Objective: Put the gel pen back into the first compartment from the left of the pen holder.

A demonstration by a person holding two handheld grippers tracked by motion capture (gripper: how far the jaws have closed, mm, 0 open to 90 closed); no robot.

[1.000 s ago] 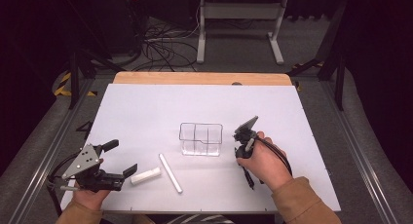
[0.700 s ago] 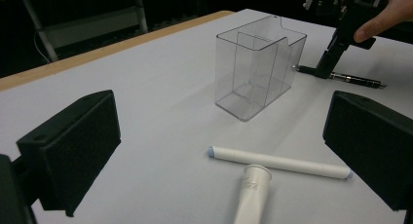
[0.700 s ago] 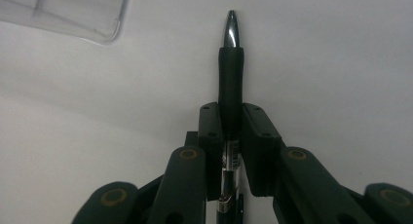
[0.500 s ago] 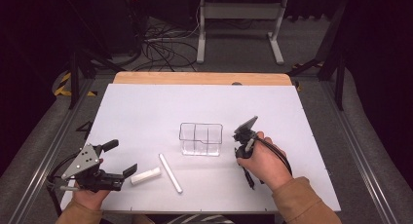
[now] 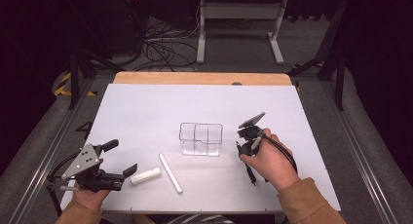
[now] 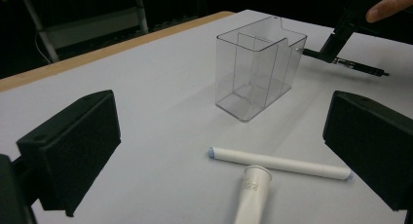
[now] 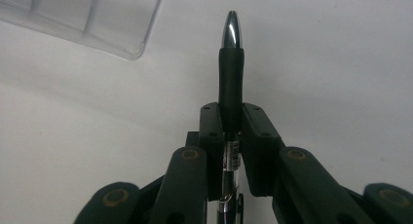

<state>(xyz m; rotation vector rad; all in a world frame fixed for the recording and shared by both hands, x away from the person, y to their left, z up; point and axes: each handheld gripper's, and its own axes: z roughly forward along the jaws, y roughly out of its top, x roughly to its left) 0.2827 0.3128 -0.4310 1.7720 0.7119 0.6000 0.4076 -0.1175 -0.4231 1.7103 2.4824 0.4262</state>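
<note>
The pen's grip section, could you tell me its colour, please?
Black, with a silver tip; right gripper view shows the pen best.

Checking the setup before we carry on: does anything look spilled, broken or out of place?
Nothing stands out. The clear organizer stands upright and empty, two white markers lie flat near the open left gripper, and the right gripper holds a pen.

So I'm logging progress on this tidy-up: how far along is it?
Early. Nothing sits in the clear organizer yet. In hand: the right tool is shut on a black pen, held beside the organizer. Left: the white marker and the short white tube lie on the table before the open left tool.
</note>
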